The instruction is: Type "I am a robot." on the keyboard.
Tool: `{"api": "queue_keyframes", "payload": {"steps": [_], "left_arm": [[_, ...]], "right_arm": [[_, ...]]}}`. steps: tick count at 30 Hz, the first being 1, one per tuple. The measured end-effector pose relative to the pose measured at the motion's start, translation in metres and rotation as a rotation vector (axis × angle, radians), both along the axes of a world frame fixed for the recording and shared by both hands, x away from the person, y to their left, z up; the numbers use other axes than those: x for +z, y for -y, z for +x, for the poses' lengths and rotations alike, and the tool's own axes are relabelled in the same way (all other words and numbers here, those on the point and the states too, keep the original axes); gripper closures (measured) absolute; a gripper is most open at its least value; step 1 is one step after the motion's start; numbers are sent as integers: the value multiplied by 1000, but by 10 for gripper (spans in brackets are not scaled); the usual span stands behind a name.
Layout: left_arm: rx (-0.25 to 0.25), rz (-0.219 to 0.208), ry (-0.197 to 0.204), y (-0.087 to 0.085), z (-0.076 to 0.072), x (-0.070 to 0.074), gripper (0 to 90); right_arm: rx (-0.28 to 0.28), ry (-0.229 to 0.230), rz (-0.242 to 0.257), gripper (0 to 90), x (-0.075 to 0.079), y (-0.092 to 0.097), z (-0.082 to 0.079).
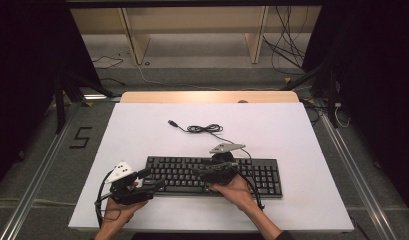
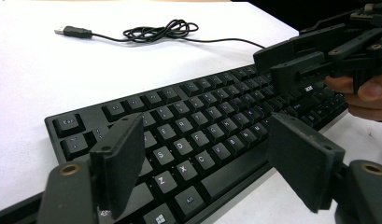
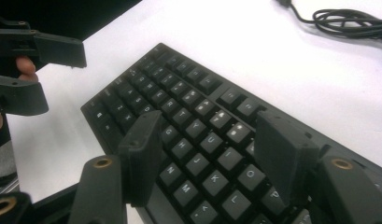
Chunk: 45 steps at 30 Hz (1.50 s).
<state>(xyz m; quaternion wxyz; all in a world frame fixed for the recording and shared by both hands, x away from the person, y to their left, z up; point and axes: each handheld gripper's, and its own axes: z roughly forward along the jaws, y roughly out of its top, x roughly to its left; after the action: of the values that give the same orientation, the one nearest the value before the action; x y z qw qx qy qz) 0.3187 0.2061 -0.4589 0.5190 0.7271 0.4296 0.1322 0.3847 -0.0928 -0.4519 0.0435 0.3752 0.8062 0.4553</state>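
keyboard [image 1: 214,175] mid-table, long axis 9-to-3 | my right claw [image 1: 204,171] released, hovering over the middle keys, nothing gripped | left claw [image 1: 151,179] released too, at its 9 o'clock end | right's nearer

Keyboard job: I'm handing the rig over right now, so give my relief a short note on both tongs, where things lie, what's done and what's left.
Left tongs: open, poised over the left end of the black keyboard, gripping nothing.
Right tongs: open above the middle keys, nothing between the pads.
Keyboard lies flat on the white table, near the person's edge. Its USB cable is loosely coiled behind it, plug lying free.
Done: nothing the views can confirm.
Left: probably pressing keys or shifting the keyboard; cable untouched.
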Motion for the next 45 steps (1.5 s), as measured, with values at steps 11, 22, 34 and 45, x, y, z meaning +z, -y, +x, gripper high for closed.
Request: {"api": "queue_keyframes", "payload": {"steps": [11,22,34,45], "left_arm": [[-1,1,1,0,0,0,275],[-1,3,1,0,0,0,275],[-1,2,2,0,0,0,274],[-2,4,3,0,0,0,275]], "right_arm": [[-36,6,-41,569,-1,7,3],[-41,2,-67,812,-5,10,5],[-37,-16,-112,900,-14,5,7],[-38,-32,-134,900,-21,2,8]]}}
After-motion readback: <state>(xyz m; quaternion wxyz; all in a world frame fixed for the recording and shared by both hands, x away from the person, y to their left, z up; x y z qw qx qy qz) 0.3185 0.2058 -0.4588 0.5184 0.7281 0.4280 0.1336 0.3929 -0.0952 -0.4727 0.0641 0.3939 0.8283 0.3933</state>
